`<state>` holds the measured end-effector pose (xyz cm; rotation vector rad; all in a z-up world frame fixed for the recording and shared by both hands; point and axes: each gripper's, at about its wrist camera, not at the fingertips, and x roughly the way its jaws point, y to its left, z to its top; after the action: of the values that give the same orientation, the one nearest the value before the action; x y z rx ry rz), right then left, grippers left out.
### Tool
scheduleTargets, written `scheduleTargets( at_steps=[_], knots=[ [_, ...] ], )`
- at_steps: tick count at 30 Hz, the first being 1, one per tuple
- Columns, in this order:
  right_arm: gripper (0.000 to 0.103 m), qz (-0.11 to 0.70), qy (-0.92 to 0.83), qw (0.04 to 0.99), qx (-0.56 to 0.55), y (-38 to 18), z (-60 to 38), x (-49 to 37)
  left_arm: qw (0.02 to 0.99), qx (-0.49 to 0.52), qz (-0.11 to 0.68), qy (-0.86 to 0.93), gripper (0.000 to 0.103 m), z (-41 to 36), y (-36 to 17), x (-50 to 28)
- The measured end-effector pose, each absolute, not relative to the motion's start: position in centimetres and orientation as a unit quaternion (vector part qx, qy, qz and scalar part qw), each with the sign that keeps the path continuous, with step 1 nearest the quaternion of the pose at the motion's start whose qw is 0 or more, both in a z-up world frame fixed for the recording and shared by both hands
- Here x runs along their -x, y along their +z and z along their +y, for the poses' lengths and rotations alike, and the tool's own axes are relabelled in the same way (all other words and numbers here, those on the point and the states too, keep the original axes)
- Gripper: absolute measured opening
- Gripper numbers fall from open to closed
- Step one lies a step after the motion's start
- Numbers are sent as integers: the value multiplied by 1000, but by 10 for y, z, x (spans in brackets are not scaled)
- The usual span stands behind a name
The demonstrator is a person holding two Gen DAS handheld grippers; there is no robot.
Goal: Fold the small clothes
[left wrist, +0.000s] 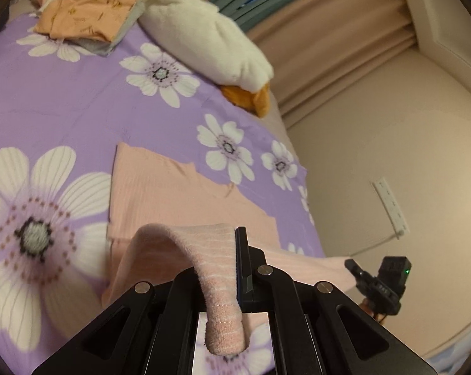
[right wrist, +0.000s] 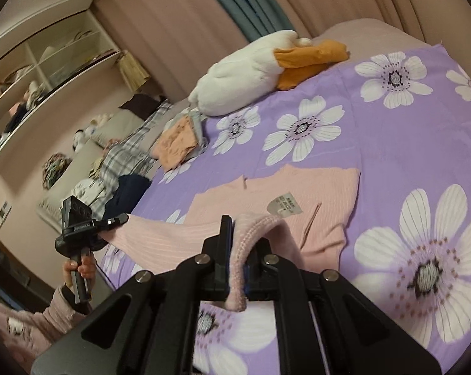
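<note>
A small pink ribbed garment (left wrist: 173, 200) lies flat on the purple flowered bed sheet (left wrist: 79, 100); it also shows in the right wrist view (right wrist: 313, 222) with a white label (right wrist: 284, 207) on it. My left gripper (left wrist: 232, 265) is shut on a pink cuffed edge (left wrist: 216, 284) of it, lifted off the sheet. My right gripper (right wrist: 235, 250) is shut on another pink cuff (right wrist: 251, 234). Each gripper shows in the other's view: the right one (left wrist: 376, 281) and the left one (right wrist: 116, 220) pinching stretched cloth.
A pile of folded clothes (left wrist: 85, 15) with an orange piece on top lies at the far side of the bed. A white and orange plush goose (left wrist: 210, 43) lies beside it. Beige curtains (left wrist: 329, 31) hang behind. Shelves (right wrist: 48, 72) and loose laundry (right wrist: 123, 162) stand beyond the bed.
</note>
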<state>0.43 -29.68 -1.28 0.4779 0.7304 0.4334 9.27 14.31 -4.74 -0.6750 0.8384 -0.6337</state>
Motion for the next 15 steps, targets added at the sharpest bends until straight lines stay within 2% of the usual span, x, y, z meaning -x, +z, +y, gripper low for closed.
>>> scheduleTargets(
  at_steps=[15],
  knots=[
    [7,465,103,827,-299,-109,-322,-143,783,320,492,-206,0,108,-115,-219]
  ],
)
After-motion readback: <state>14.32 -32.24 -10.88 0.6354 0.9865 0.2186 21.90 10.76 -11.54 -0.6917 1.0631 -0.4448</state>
